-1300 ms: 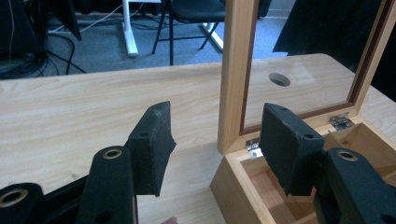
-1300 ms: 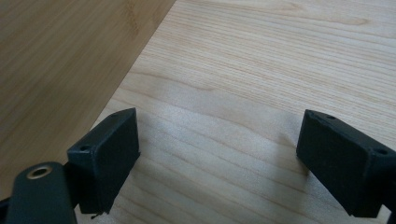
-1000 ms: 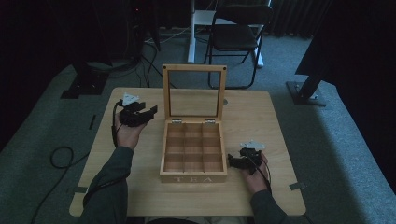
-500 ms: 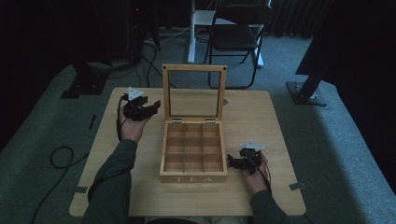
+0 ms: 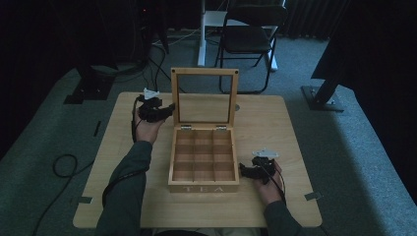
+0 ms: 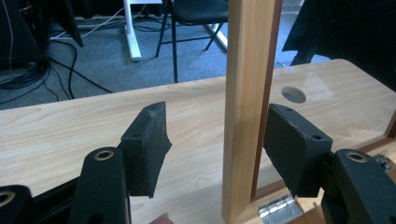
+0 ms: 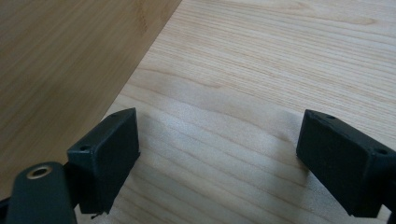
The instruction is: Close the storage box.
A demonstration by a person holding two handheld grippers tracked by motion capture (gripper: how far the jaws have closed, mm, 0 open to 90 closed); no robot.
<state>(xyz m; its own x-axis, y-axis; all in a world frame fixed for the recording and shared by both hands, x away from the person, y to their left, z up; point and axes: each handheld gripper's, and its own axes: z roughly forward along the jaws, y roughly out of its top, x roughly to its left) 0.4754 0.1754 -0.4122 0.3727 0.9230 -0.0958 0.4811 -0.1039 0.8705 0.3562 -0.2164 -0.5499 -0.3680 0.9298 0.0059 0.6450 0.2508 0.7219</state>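
Moved since before: left tool [image 5: 169, 109] slid across the counter [image 5: 123, 162] toward the tea box's raised lid [image 5: 204, 73] — a second ago it sat well off to the side, now it's right at the lid's edge. Its jaws have just been opening.
Left tool: spread wide, with the lid's wooden side rail [image 6: 245, 93] standing upright between the jaws. Rail sits closer to the right-hand jaw, with a gap on the other side — pads aren't pressing on it.
Hinge: small metal one [image 6: 275, 207] just below the tool, at the foot of the rail.
Right tool [image 5: 243, 169]: hasn't budged, jaws spread apart over bare counter with nothing between them.
Tea box [image 5: 203, 187]: open, its side wall [image 7: 60, 60] just beside the right tool's left-hand jaw.
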